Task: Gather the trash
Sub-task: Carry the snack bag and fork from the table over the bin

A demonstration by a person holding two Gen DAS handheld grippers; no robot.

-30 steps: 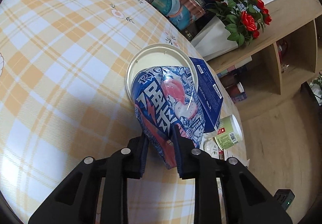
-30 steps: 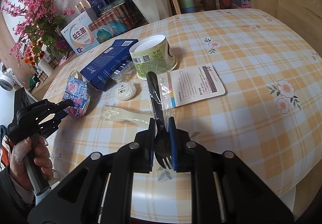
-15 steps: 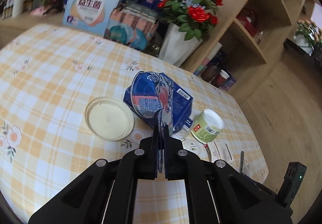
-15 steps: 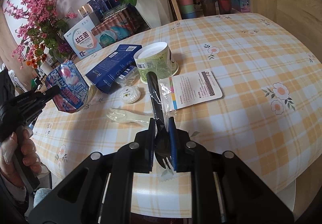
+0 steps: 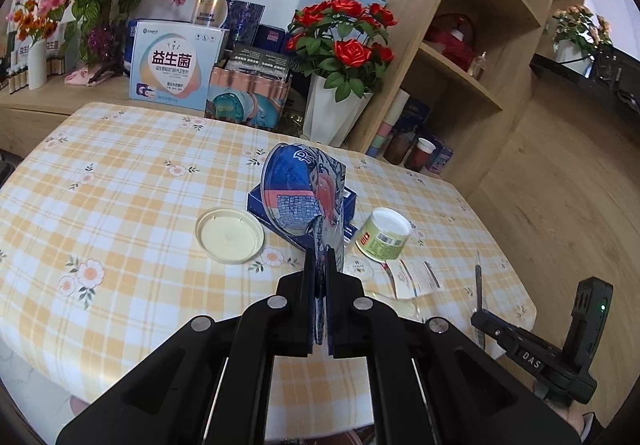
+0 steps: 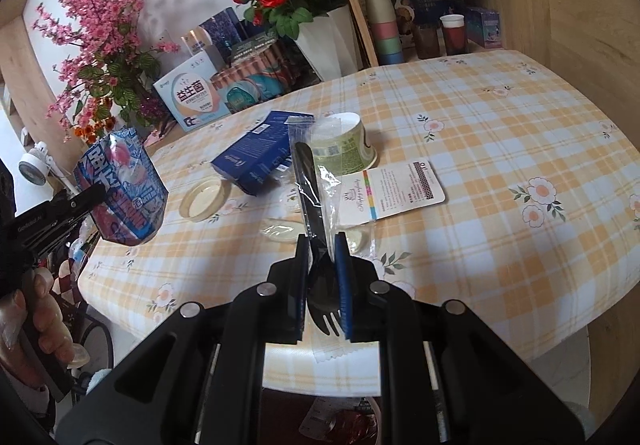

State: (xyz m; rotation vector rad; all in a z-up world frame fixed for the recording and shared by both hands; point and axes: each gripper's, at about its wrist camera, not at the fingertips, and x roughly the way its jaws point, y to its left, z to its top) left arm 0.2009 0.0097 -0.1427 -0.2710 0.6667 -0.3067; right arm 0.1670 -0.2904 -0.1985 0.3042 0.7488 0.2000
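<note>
Left gripper [image 5: 320,265] is clamped tight on a blue and pink snack bag [image 5: 304,197], held up off the checked tablecloth [image 5: 120,213]. Right gripper [image 6: 323,245] is pinched shut on a black plastic fork [image 6: 310,181] in its clear wrapper, also lifted. The left cam looks past the bag to the cream lid [image 5: 229,234], blue box [image 5: 260,203] and green cup [image 5: 383,234] lying on its side, w/ the right tool low at the edge. The right cam gives the side-on look: bag [image 6: 122,191] hanging just off the table's edge, plus the person's hand [image 6: 44,321] on the left handle & a printed card [image 6: 394,191] beside the cup.
</note>
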